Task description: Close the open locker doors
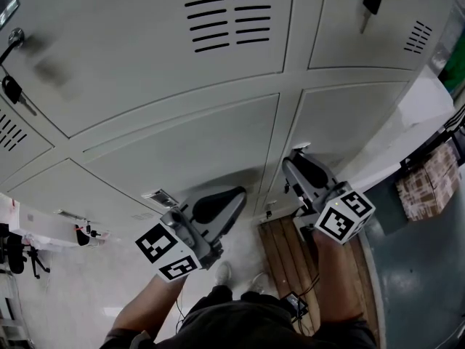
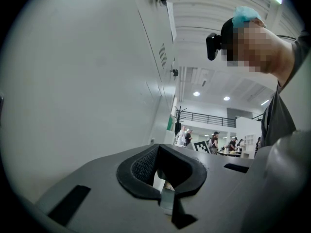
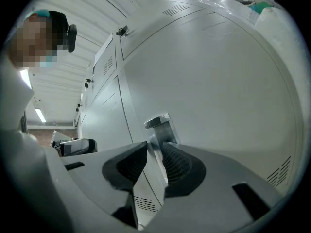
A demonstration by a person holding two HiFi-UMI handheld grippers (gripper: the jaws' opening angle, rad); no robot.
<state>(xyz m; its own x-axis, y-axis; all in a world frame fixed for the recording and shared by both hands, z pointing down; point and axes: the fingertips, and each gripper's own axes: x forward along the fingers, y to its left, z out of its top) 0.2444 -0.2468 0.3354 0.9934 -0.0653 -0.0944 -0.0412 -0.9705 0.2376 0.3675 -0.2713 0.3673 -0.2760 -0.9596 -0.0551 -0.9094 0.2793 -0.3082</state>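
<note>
Grey lockers (image 1: 182, 144), insides hidden; L gripper (image 2: 158, 148) closed, empty; R gripper (image 3: 154, 152) narrow round door's metal tab (image 3: 158, 123).

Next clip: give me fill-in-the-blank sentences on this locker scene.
The metal tab stands between the jaws of the ___ gripper.
A black-headed ___ hangs on the top right door.
A ___ pallet lies under that gripper.
Missing: right; key; wooden.
</note>
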